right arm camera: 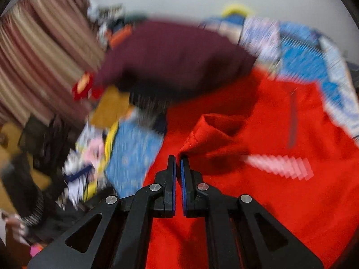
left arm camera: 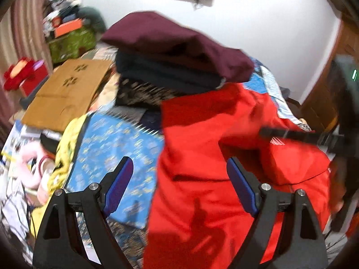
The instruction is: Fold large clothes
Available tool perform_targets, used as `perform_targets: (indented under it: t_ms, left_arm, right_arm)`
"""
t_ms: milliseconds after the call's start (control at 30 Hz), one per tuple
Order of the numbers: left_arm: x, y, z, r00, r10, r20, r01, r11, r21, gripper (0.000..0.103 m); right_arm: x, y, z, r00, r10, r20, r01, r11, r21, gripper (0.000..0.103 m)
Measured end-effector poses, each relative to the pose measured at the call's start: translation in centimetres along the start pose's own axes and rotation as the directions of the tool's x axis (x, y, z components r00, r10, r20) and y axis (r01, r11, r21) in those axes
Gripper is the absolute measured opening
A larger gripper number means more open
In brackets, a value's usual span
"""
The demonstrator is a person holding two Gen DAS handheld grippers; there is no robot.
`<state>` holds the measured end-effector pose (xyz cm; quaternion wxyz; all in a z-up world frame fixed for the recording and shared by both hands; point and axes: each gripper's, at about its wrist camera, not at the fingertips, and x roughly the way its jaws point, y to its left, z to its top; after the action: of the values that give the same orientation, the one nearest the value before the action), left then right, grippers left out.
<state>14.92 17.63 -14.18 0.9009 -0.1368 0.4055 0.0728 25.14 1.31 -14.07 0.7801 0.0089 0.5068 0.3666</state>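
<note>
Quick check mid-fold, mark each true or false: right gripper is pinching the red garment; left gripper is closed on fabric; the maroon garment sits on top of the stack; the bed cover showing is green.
1. The right gripper pinches a fold of the red garment. True.
2. The left gripper is closed on fabric. False: its jaws stand wide open, empty.
3. The maroon garment tops the stack. True.
4. The bed cover is green. False: it is blue, patterned.

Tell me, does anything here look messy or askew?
The red garment lies rumpled on the bed, one fold pinched up by the right gripper. Behind it, the maroon cloth droops crookedly over its stack.
</note>
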Motion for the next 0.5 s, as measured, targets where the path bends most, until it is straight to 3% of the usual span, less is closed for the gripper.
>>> perform_targets:
  t_ms: [67,200,300,367,500]
  left_arm:
    - [0.2,1.3,-0.7,1.0,0.007,-0.023,-0.007,1.0,-0.024,0.085]
    - [0.7,2.8,-2.2,0.998,0.013,-0.064,-0.017,0.998,-0.059,0.085]
    - [1.3,3.1,-3.2,0.995,-0.01,-0.096,0.002,0.996,-0.088,0.085]
    - [1.9,3.1,-3.7,0.992,-0.038,-0.119,0.025,0.994,-0.104,0.085]
    - [2.8,2.7,-4.1,0.982,-0.116,-0.15,0.093,0.985,-0.148,0.085]
  right_arm:
    - [3.5,0.7,-1.6,0.995,-0.003,-0.101,0.0,1.0,-0.02,0.004]
    - [6.6,1.7,-3.8,0.976,-0.016,-0.216,0.003,0.998,-0.061,0.005]
    - [7.9,2.5,-5.0,0.94,-0.012,-0.342,-0.011,0.998,-0.066,0.02]
    - [7.2,2.7,-5.2,0.933,0.013,-0.36,-0.039,0.997,-0.065,0.022]
    - [4.0,1.7,-5.1,0.954,-0.018,-0.3,-0.009,0.996,-0.087,0.033]
